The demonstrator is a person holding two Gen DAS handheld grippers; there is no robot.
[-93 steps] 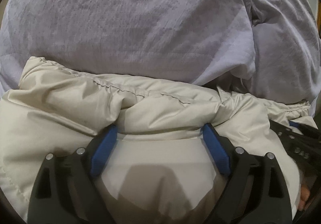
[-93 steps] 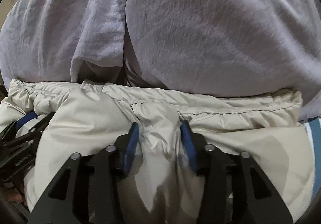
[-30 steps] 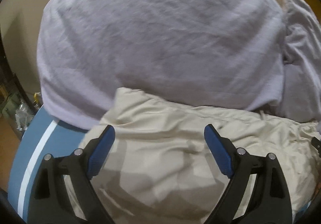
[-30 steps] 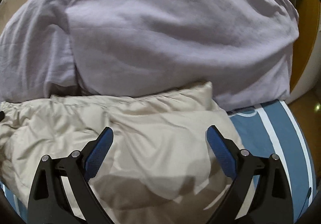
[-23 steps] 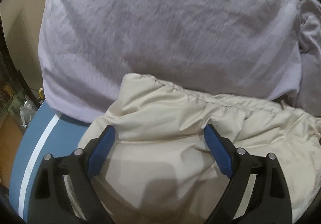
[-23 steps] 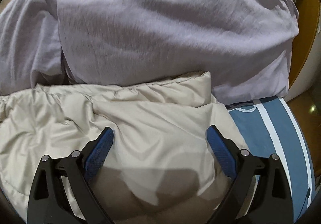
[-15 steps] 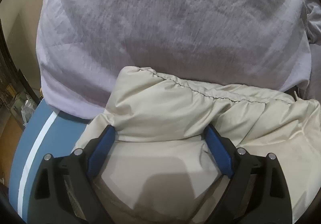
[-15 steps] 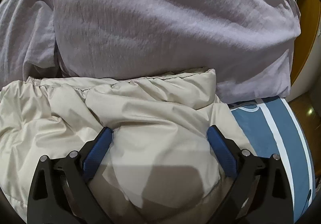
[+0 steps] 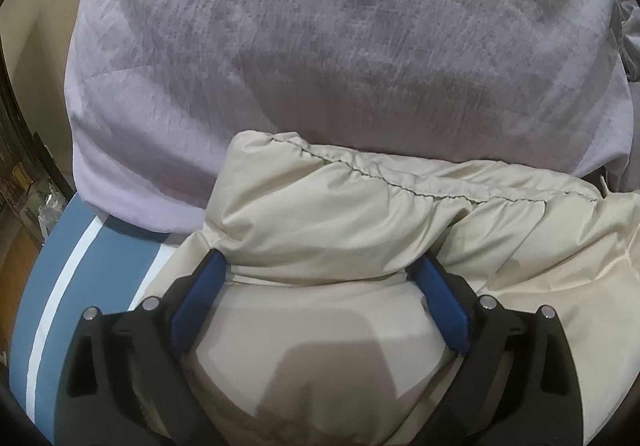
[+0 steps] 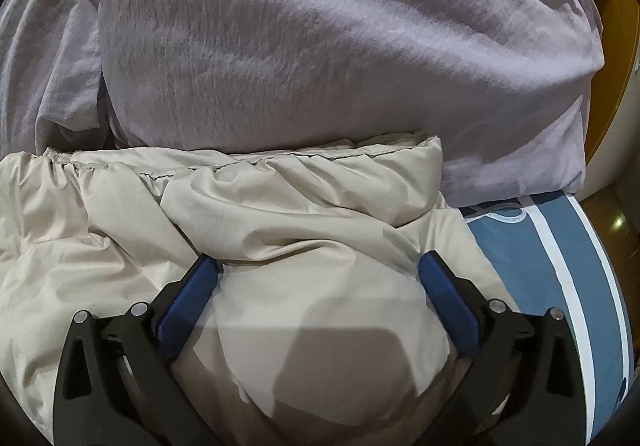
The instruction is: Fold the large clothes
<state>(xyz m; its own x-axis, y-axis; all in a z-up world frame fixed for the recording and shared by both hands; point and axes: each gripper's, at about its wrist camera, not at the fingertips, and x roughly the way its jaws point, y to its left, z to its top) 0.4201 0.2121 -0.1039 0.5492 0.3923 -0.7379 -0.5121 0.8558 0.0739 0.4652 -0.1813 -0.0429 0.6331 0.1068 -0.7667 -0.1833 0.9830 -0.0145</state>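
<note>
A puffy beige jacket lies folded on the bed, its stitched hem edge doubled over on top. My left gripper stands wide open near the jacket's left end, pushed down into the padding, which bulges up between the blue pads. At the right end of the same jacket, my right gripper has its jaws opening wide. Padding swells between them, but they do not pinch any fold. Both sets of fingertips sit under the folded hem roll.
A big lavender pillow or quilt lies right behind the jacket. Blue bedding with a white stripe shows at both outer sides. Wooden furniture stands at the far right.
The right gripper, earlier shut on a jacket fold, has let go and spread. Both grippers shifted outward to the jacket's ends and sank into it, so the hem roll now sits at their fingertips.
</note>
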